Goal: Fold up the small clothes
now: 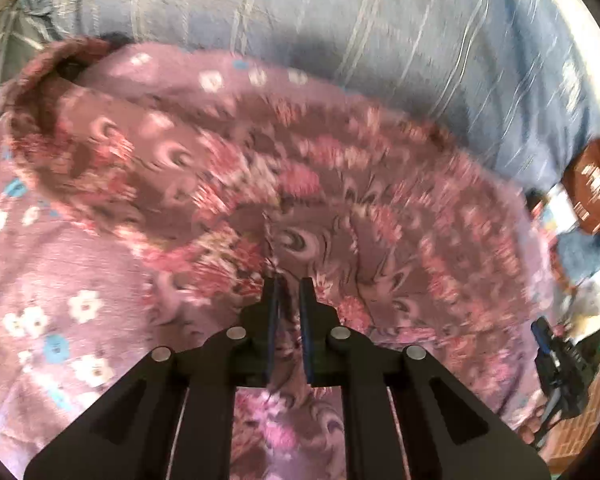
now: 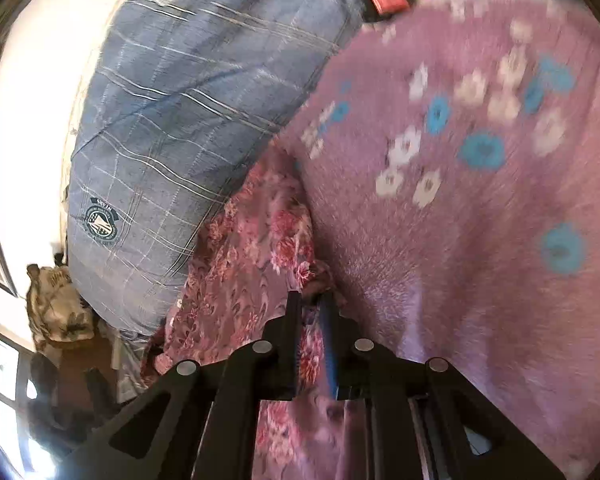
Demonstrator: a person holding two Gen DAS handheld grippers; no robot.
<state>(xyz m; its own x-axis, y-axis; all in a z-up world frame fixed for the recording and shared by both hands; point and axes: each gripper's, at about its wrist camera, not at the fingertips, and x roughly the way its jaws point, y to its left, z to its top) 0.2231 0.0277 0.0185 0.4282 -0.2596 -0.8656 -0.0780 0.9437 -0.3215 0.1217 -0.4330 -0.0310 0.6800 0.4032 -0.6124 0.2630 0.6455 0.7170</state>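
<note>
A small floral garment (image 1: 284, 184), mauve with pink and red flowers, lies bunched on a purple fleece blanket (image 1: 60, 300). My left gripper (image 1: 288, 284) is shut on a fold of the garment, with cloth pinched between its fingers. In the right wrist view the same floral garment (image 2: 256, 256) hangs in a narrow strip against the purple blanket (image 2: 480, 240). My right gripper (image 2: 310, 300) is shut on the garment's edge. Both views are blurred by motion.
A blue plaid quilt (image 1: 340, 20) lies beyond the garment and also shows in the right wrist view (image 2: 172, 120). A brown packet (image 1: 592, 184) and clutter sit at the right edge. A patterned bag (image 2: 56, 304) and dark floor lie at the lower left.
</note>
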